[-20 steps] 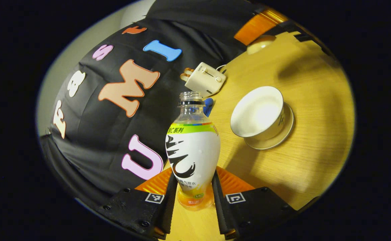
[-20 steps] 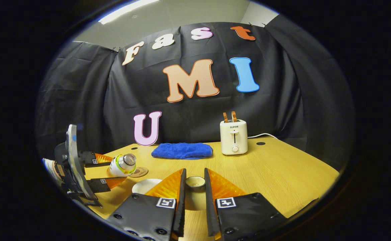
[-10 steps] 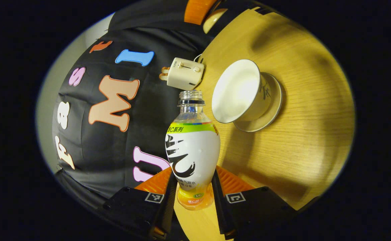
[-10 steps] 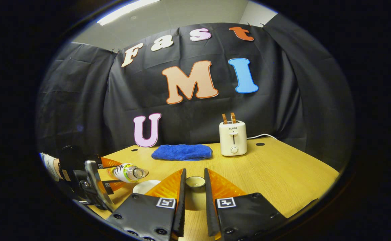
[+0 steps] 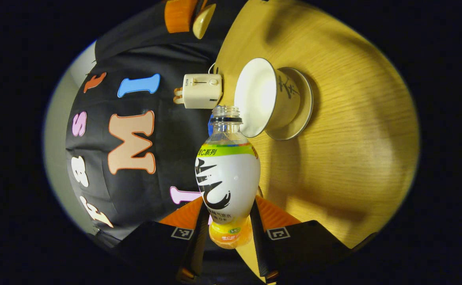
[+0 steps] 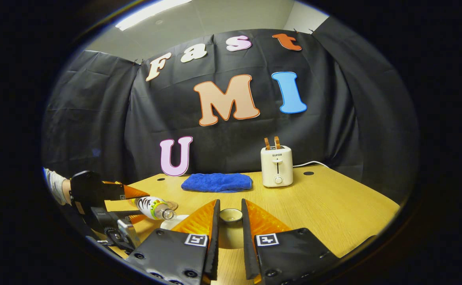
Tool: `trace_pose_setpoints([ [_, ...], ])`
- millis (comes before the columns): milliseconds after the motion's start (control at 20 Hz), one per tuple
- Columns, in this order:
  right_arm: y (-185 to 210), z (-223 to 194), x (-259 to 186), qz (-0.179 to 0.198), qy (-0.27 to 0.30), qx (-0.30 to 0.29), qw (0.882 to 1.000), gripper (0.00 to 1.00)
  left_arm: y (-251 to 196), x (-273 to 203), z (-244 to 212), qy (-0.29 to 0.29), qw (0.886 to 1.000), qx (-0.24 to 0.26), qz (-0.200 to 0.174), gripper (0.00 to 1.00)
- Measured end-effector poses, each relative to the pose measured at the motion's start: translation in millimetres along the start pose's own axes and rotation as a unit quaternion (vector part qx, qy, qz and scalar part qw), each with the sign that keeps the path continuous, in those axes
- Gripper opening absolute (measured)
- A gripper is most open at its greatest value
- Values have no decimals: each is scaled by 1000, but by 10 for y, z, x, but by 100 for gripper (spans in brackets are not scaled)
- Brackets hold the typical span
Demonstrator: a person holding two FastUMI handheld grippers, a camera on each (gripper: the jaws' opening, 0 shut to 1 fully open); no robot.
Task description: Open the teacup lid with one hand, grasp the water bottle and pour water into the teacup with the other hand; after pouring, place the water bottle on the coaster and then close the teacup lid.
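Both grippers are gripping something. Left gripper (image 5: 226, 221) is clamping the water bottle (image 5: 227, 178) low on its body, both fingers pressing its sides; bottle is uncapped and tipped over sideways, with its open mouth right at the rim of the teacup (image 5: 263, 97). Teacup is sitting lidless on its saucer (image 5: 300, 109) on the counter (image 5: 353, 150). From the right gripper view, the left gripper (image 6: 130, 206) is holding the bottle (image 6: 153, 208) nearly horizontal, neck reaching over the cup's white rim (image 6: 173, 222), coaster (image 6: 172, 204) just behind the bottle. Right gripper (image 6: 229, 233) is closing on the teacup lid (image 6: 231, 217), fingers pressing either side, lid lifted off and apart from the cup. Blue towel (image 6: 217, 182) and toaster (image 6: 277, 166) are standing at the counter's back edge.
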State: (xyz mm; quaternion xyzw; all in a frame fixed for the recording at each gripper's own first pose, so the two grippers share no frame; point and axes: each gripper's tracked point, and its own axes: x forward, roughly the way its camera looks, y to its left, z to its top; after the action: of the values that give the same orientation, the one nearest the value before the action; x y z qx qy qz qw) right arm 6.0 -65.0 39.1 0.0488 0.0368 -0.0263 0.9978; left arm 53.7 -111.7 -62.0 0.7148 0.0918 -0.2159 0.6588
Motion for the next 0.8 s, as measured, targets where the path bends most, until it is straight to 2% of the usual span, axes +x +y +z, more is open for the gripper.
trace_pose_setpoints([
  [100,21,0,2,2,0,-1,1000,30,112,26,-11,4,1000,30,7,52],
  [350,63,-10,-6,9,1,0,1000,32,191,1,-45,18,997,67,18,51],
  [500,41,-13,-9,6,2,-5,1000,30,207,-20,-64,21,996,86,17,52],
  [650,49,11,-17,6,-1,-6,1000,32,219,-18,-71,24,994,104,20,52],
  [700,47,17,-16,6,-1,-7,1000,28,232,-11,-72,25,993,113,23,52],
  [800,56,12,-17,7,0,-6,1000,30,254,-6,-78,31,992,121,29,52],
])
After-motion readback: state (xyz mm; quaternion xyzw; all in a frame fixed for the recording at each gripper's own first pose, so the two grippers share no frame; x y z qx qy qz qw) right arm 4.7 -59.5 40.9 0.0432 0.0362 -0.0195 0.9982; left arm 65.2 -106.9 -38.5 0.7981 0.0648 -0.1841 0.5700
